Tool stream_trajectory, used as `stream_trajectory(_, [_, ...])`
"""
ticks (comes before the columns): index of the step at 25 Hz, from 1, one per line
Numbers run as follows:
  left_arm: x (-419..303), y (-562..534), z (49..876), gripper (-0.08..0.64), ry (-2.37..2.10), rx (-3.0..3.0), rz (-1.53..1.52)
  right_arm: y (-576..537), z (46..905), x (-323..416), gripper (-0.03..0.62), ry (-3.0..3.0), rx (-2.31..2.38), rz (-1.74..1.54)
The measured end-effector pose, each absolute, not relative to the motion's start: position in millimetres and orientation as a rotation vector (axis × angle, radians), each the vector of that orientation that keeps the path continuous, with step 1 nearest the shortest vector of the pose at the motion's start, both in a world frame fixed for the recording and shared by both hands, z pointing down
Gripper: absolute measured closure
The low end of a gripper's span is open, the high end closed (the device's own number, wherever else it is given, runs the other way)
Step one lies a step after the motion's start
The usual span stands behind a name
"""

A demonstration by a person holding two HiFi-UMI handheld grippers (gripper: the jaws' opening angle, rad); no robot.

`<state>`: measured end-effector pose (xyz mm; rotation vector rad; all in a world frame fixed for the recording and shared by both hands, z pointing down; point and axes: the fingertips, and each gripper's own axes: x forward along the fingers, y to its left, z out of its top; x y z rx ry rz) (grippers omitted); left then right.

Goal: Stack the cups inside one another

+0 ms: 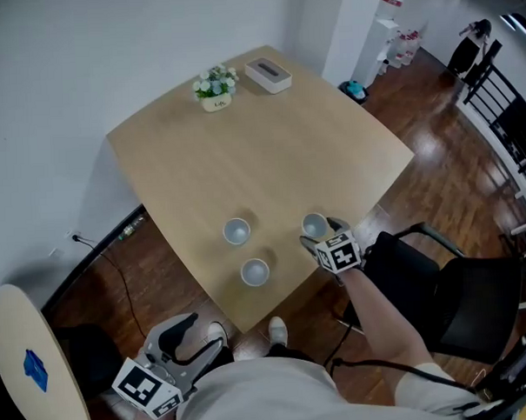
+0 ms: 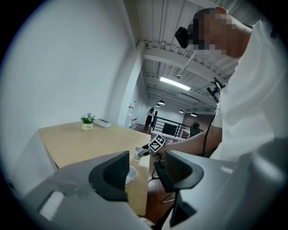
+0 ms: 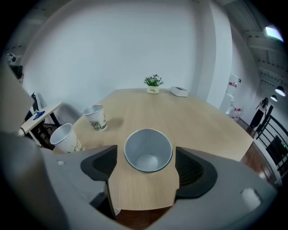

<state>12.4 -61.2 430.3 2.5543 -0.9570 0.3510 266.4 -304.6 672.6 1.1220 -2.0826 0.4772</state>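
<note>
Three white paper cups stand upright near the front edge of the wooden table: a left cup, a front cup and a right cup. My right gripper is open, and the right cup stands between its jaws with a small gap on each side. In the right gripper view the other two cups stand off to the left. My left gripper hangs open and empty below the table's front corner. In its own view, this gripper faces a cup at the table edge.
A small potted plant and a white tissue box sit at the table's far end. To the right of the table stands a black chair. A round side table is at lower left, and a cable lies on the floor.
</note>
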Motion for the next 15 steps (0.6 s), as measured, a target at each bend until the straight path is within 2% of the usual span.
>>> stream_trajectory(7, [-24, -77, 433, 0.313, -0.921, 2.561, 0.371, -318, 677, 266, 0.221, -2.035, 1.219, 0.535])
stream_trajectory(15, [-43, -89, 430, 0.313, -0.846, 2.602, 0.321, -305, 609, 236, 0.229, -2.096, 1.233, 0.48])
